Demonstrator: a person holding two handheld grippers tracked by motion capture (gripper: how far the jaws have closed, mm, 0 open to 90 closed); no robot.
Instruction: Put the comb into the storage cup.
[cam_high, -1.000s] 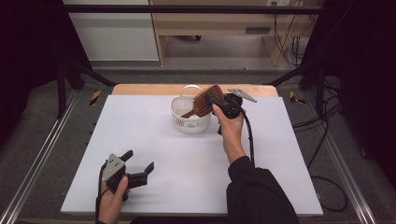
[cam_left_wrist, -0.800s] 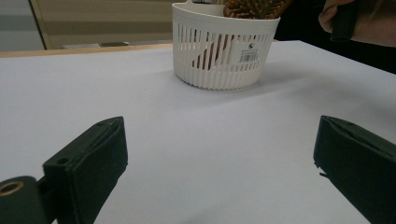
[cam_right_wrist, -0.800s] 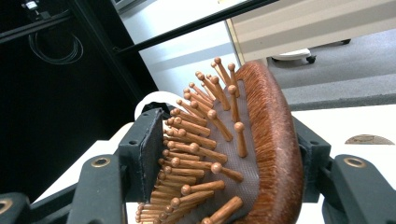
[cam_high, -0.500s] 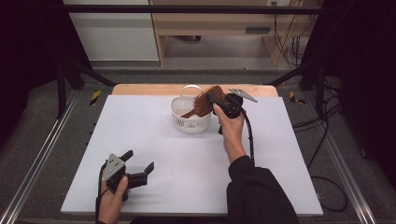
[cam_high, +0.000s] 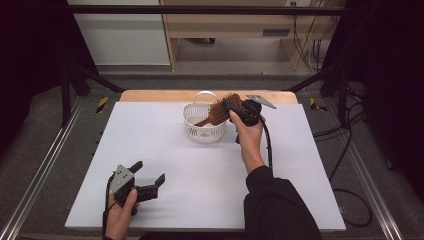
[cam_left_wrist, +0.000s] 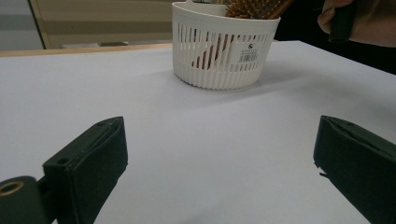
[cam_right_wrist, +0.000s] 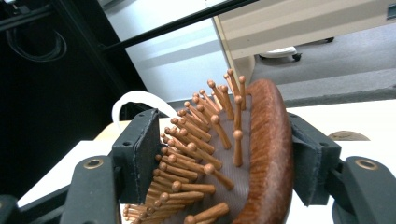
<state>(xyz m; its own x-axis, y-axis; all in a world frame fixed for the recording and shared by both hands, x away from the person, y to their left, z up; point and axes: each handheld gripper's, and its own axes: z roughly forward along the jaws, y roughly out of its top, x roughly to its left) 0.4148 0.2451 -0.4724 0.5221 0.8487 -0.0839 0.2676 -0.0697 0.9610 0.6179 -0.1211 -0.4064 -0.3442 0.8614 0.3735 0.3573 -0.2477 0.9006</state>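
A wooden paddle hairbrush (cam_high: 218, 111) leans out of a white slatted basket (cam_high: 202, 131) at the far middle of the table, its handle down inside. My right gripper (cam_high: 227, 102) hovers over the basket's right rim. Its jaws have just been opening, but the brush head (cam_right_wrist: 261, 154) still sits between them, bristles against one pad and wooden back against the other. Near the front left corner, my left gripper (cam_high: 148, 171) rests low over the table with jaws wide apart and nothing between them (cam_left_wrist: 224, 135). It faces the basket (cam_left_wrist: 219, 51).
A white sheet (cam_high: 200, 170) covers the table, with a wooden strip (cam_high: 150, 96) along the far edge. Metal rails (cam_high: 45, 165) run beside the table on the left. Cables (cam_high: 350, 150) lie on the floor to the right.
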